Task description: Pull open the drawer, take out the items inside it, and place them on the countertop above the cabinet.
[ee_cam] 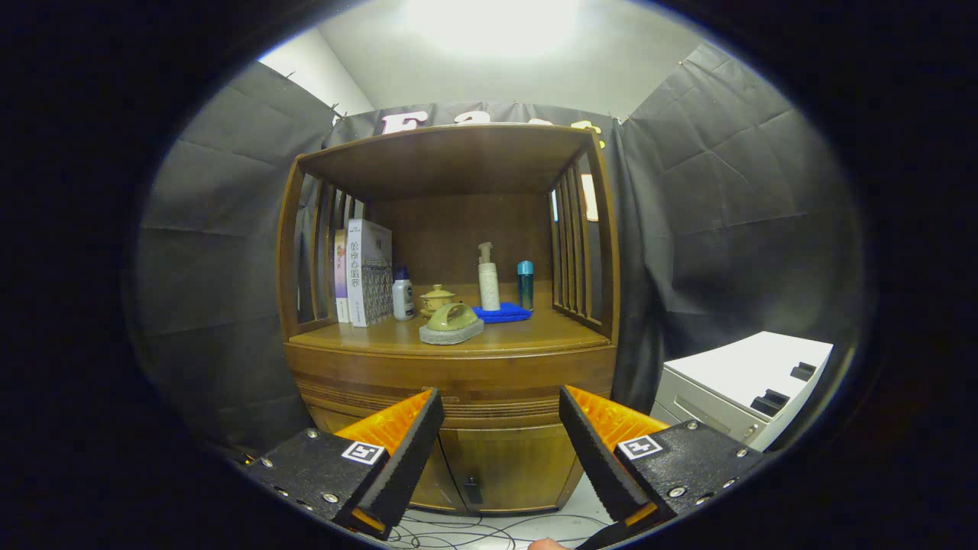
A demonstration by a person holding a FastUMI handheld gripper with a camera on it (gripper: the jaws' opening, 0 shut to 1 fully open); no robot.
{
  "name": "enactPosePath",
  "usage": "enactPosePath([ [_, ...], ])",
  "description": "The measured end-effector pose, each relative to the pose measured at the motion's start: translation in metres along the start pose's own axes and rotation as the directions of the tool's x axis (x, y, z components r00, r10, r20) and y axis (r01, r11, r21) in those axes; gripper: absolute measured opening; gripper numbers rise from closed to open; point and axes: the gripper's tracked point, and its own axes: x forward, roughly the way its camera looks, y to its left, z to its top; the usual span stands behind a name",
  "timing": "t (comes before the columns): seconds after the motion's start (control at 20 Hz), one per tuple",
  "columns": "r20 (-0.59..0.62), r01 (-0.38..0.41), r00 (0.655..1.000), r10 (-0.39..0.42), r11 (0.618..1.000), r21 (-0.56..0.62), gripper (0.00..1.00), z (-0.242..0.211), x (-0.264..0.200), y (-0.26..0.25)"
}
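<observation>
Hand-held gripper (500, 428) held level, well back from the brown wooden cabinet (458, 374); fingers spread wide, nothing between them. The gap frames the cabinet's lower front, which suggests lining up for an approach, not a grasp.

The drawer looks to be the banded front (451, 382) just under the bench (535, 332), closed; no handle can be made out on it. Its contents are hidden. Below it a curved door with a small dark pull (474, 489), seen between the fingers. Step in hand, by my judgement: closing in to pull the drawer; nothing taken out yet.

On the bench, things crowd the back and left:
- upright white books (369, 271) against the left slatted side
- small white bottle with a dark cap (403, 294)
- yellowish lidded teapot (437, 299)
- white pump bottle (488, 279) and teal cylindrical bottle (526, 284) behind a folded blue cloth (502, 312)
- green object on a grey pad (451, 322) near the front edge, centre

Front right corner of the bench is bare, the likeliest landing spot.

White unit (745, 382) stands to the right of the cabinet; cables (474, 527) lie on the floor.
</observation>
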Motion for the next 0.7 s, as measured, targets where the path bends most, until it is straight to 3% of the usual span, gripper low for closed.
enactPosePath([
  [0.7, 0.017, -0.056, 0.998, 0.056, 0.998, -0.016, 0.95, 0.003, -0.011, 0.023],
])
